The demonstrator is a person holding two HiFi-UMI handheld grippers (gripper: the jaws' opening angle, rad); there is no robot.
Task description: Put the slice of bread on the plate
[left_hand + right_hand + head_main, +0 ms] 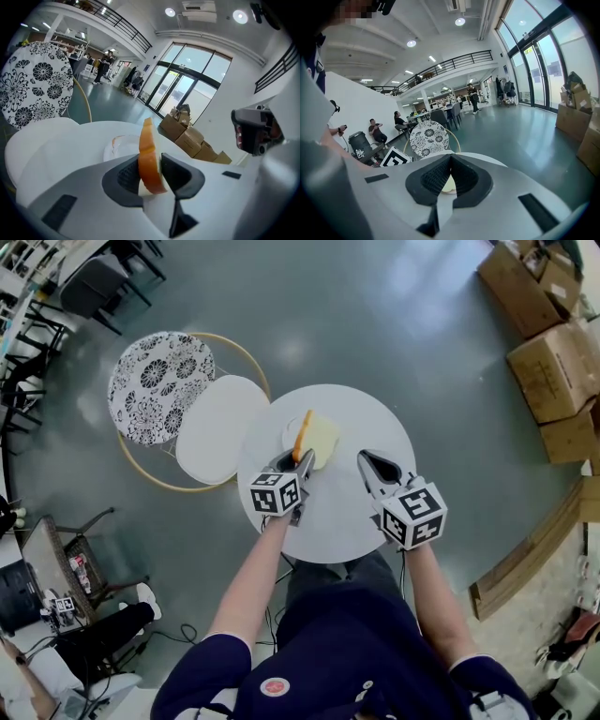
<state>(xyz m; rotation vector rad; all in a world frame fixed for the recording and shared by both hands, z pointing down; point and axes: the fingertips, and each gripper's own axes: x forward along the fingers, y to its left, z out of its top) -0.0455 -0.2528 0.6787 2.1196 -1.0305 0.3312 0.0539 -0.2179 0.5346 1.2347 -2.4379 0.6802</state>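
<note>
The slice of bread (319,437) has an orange crust and a pale face. It stands on edge, leaning right, over a small white plate (290,433) at the far side of the round white table (347,512). My left gripper (298,461) is shut on the slice's near edge. In the left gripper view the bread (149,159) sits between both pads of that gripper (150,174), with the plate (119,143) just beyond. To the right my right gripper (367,461) hovers over bare tabletop, and its jaws (450,176) are shut with nothing held.
A second white round top (220,427) and a black-and-white flowered disc (159,385) on a hoop frame stand to the table's left. Cardboard boxes (553,362) line the right side. Chairs and seated people (56,652) are at the lower left.
</note>
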